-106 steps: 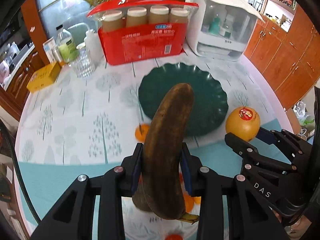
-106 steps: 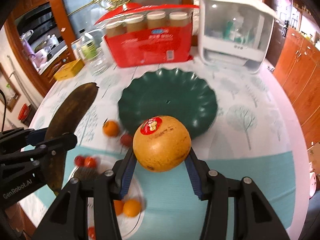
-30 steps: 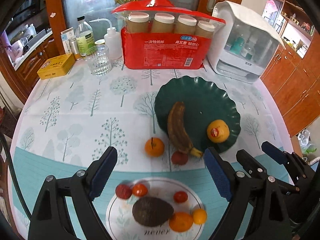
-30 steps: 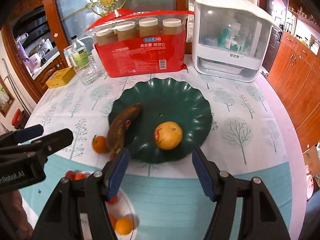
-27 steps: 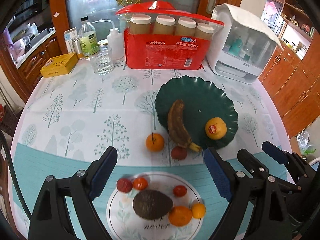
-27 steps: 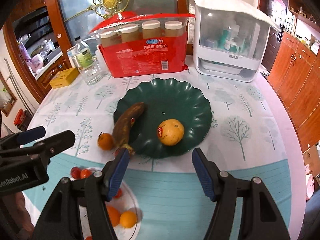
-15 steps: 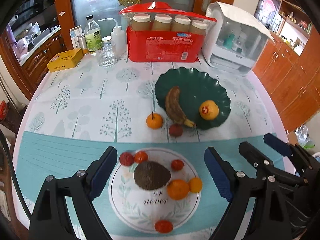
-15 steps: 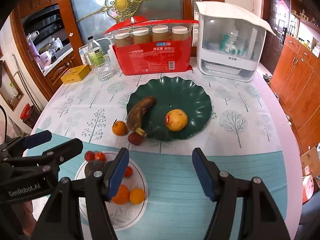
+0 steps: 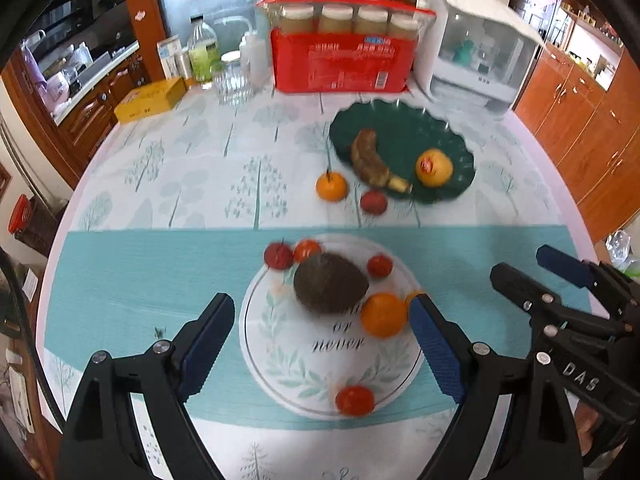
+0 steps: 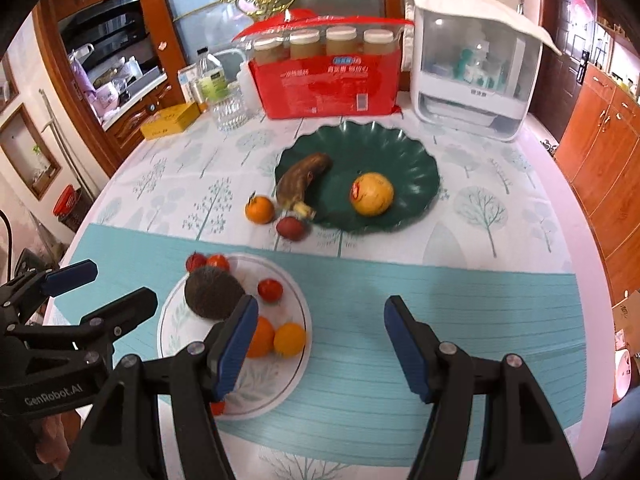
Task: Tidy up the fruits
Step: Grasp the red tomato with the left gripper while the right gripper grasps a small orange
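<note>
Both tongs stand open and empty. The left tongs [image 9: 320, 336] hang over the white plate [image 9: 280, 368] on the near bench, with the avocado [image 9: 330, 288] just beyond its tips, long axis across the gap. The right tongs [image 10: 316, 340] sit right of that plate, so the left hand is nearer. The banana [image 10: 304, 178] lies on the far green dish [image 10: 416, 160].
</note>
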The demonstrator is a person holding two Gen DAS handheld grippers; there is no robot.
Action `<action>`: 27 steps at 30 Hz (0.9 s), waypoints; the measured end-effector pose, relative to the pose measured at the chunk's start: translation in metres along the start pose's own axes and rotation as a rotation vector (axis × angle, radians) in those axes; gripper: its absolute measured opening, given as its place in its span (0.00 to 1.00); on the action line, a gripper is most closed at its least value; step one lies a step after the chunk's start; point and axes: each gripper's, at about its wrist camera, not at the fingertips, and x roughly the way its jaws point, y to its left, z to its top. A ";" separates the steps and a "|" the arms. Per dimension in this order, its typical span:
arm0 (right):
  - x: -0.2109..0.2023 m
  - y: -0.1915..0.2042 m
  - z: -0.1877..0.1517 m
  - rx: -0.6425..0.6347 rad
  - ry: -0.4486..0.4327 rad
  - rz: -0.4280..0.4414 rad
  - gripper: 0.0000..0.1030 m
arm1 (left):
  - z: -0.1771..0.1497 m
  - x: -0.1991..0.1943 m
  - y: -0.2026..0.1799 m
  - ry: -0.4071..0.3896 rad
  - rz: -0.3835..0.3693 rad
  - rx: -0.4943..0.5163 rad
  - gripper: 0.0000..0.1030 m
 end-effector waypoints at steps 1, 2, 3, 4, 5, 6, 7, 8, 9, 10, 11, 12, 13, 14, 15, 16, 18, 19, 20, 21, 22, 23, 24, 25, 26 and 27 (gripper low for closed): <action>0.002 0.000 -0.003 -0.003 0.009 0.006 0.64 | -0.006 0.004 0.001 0.016 0.003 -0.002 0.86; 0.005 0.001 -0.007 -0.006 0.018 0.009 0.64 | -0.011 0.007 0.003 0.027 0.004 -0.003 0.86; 0.008 0.002 -0.011 -0.010 0.026 0.015 0.64 | -0.017 0.011 0.004 0.041 0.002 -0.003 0.86; 0.010 0.003 -0.015 -0.015 0.034 0.021 0.64 | -0.024 0.016 0.005 0.063 0.000 -0.004 0.86; 0.013 0.004 -0.019 -0.021 0.041 0.024 0.64 | -0.028 0.019 0.005 0.076 -0.002 -0.004 0.86; 0.016 0.006 -0.022 -0.030 0.049 0.025 0.64 | -0.034 0.023 0.005 0.091 -0.005 -0.002 0.86; 0.020 0.007 -0.026 -0.037 0.057 0.024 0.64 | -0.041 0.027 0.005 0.106 -0.004 0.002 0.86; 0.022 0.008 -0.028 -0.041 0.062 0.024 0.64 | -0.045 0.030 0.004 0.115 -0.005 0.006 0.86; 0.026 0.009 -0.031 -0.047 0.069 0.025 0.64 | -0.050 0.033 0.003 0.124 -0.007 0.011 0.86; 0.029 0.010 -0.033 -0.050 0.074 0.025 0.64 | -0.055 0.037 0.002 0.136 -0.013 0.017 0.86; 0.032 0.010 -0.034 -0.053 0.080 0.026 0.64 | -0.058 0.040 0.001 0.143 -0.018 0.021 0.86; 0.036 0.011 -0.036 -0.054 0.086 0.029 0.64 | -0.062 0.043 0.000 0.151 -0.023 0.027 0.86; 0.039 0.011 -0.037 -0.055 0.092 0.033 0.64 | -0.066 0.046 -0.002 0.159 -0.027 0.034 0.86; 0.041 0.012 -0.038 -0.056 0.097 0.035 0.64 | -0.068 0.048 -0.003 0.162 -0.029 0.038 0.86; 0.044 0.012 -0.039 -0.057 0.102 0.038 0.64 | -0.072 0.051 -0.005 0.167 -0.033 0.046 0.86; 0.048 0.012 -0.040 -0.058 0.110 0.040 0.64 | -0.075 0.053 -0.006 0.171 -0.035 0.051 0.86; 0.055 0.012 -0.043 -0.064 0.124 0.041 0.64 | -0.080 0.057 -0.007 0.175 -0.041 0.057 0.86; 0.058 0.012 -0.045 -0.069 0.128 0.044 0.64 | -0.083 0.059 -0.008 0.176 -0.046 0.059 0.86; 0.061 0.013 -0.046 -0.076 0.130 0.046 0.63 | -0.084 0.061 -0.008 0.176 -0.051 0.059 0.86; 0.065 0.014 -0.047 -0.088 0.132 0.044 0.61 | -0.086 0.063 -0.009 0.179 -0.053 0.059 0.85; 0.068 0.015 -0.048 -0.097 0.134 0.042 0.59 | -0.088 0.066 -0.009 0.184 -0.055 0.057 0.84; 0.072 0.016 -0.050 -0.108 0.137 0.038 0.55 | -0.090 0.068 -0.010 0.188 -0.060 0.056 0.81; 0.075 0.016 -0.050 -0.113 0.141 0.037 0.52 | -0.091 0.069 -0.010 0.192 -0.066 0.054 0.77; 0.078 0.017 -0.051 -0.117 0.144 0.035 0.50 | -0.092 0.072 -0.010 0.198 -0.076 0.053 0.75; 0.081 0.017 -0.051 -0.121 0.145 0.034 0.49 | -0.093 0.073 -0.011 0.201 -0.080 0.051 0.72; 0.084 0.017 -0.052 -0.124 0.146 0.028 0.48 | -0.094 0.075 -0.012 0.204 -0.085 0.050 0.71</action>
